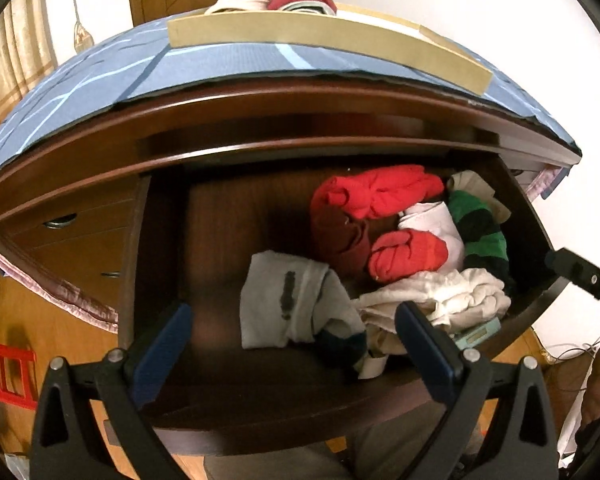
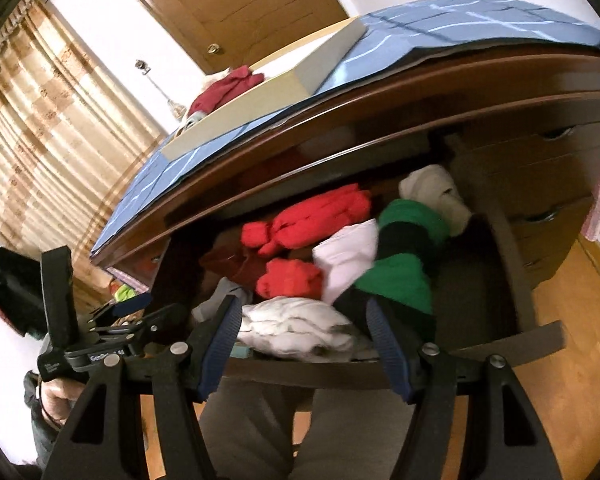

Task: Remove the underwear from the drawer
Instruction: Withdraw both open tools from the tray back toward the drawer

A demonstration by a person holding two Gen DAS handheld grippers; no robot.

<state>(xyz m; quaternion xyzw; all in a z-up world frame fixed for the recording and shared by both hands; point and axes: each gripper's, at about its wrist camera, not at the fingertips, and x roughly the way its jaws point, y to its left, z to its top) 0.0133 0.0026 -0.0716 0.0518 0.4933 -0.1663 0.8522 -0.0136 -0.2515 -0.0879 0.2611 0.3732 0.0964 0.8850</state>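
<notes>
The dark wooden drawer (image 1: 240,432) (image 2: 320,376) stands pulled out, with rolled and crumpled underwear filling its right half. Inside lie a long red roll (image 1: 380,190) (image 2: 312,216), a smaller red roll (image 1: 408,254) (image 2: 290,278), a green-and-black striped piece (image 1: 480,228) (image 2: 404,256), a grey piece with a dark mark (image 1: 284,300) and a crumpled white piece (image 1: 452,292) (image 2: 296,326). My left gripper (image 1: 296,320) hangs open above the grey piece, holding nothing. My right gripper (image 2: 304,320) hovers open over the crumpled white piece near the drawer's front edge.
A beige tray (image 1: 300,32) (image 2: 260,92) holding white and maroon clothes sits on the blue mat (image 1: 100,80) on the desktop above. Shut drawers flank the open one (image 1: 60,224) (image 2: 552,216). A person's legs (image 2: 260,432) stand under the drawer front. A red stool (image 1: 8,372) is on the floor.
</notes>
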